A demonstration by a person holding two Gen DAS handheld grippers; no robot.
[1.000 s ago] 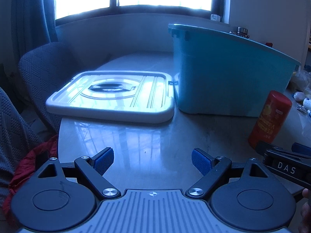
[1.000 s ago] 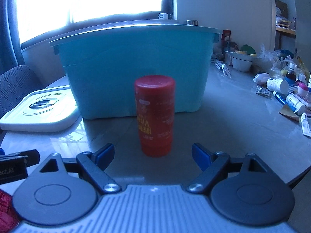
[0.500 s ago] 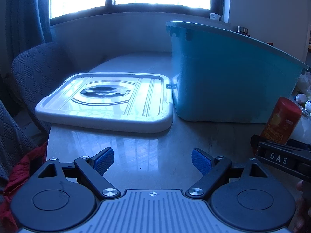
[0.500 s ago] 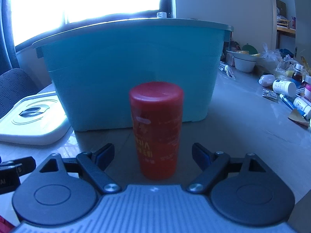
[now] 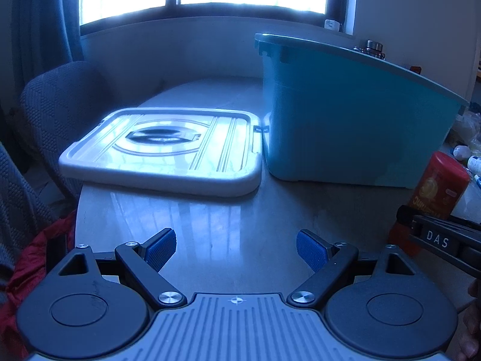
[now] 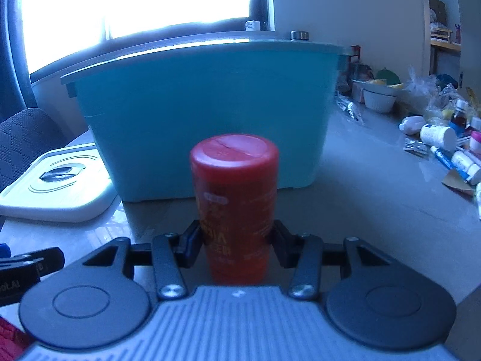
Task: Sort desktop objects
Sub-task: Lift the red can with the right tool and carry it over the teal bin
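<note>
Table (image 5: 228, 222): pale glossy top, rounded near-left corner, window light reflected on it.

Teal storage bin (image 6: 204, 111): open-topped, upright, towards the far side of the table at mid-width. Largest item on it.

White bin lid (image 5: 168, 147): flat on the table just left of the bin, handle recess up; its near-left corner reaches the table's left edge.

Left gripper (image 5: 236, 249): blue pads spread wide, nothing between them, over bare table near the front edge.

Right gripper (image 6: 236, 240): fingers closed in on the red canister (image 6: 236, 204), one pad against each side of its lower body. In the left wrist view the canister (image 5: 433, 192) is upright, base at table level; whether it still rests on the surface I cannot tell. It sits in front of the bin, close to the front edge.

Small clutter (image 6: 442, 147): bottles, tubes and a blister pack scattered along the right side of the table; white bowl (image 6: 380, 97) behind them towards the far right.
</note>
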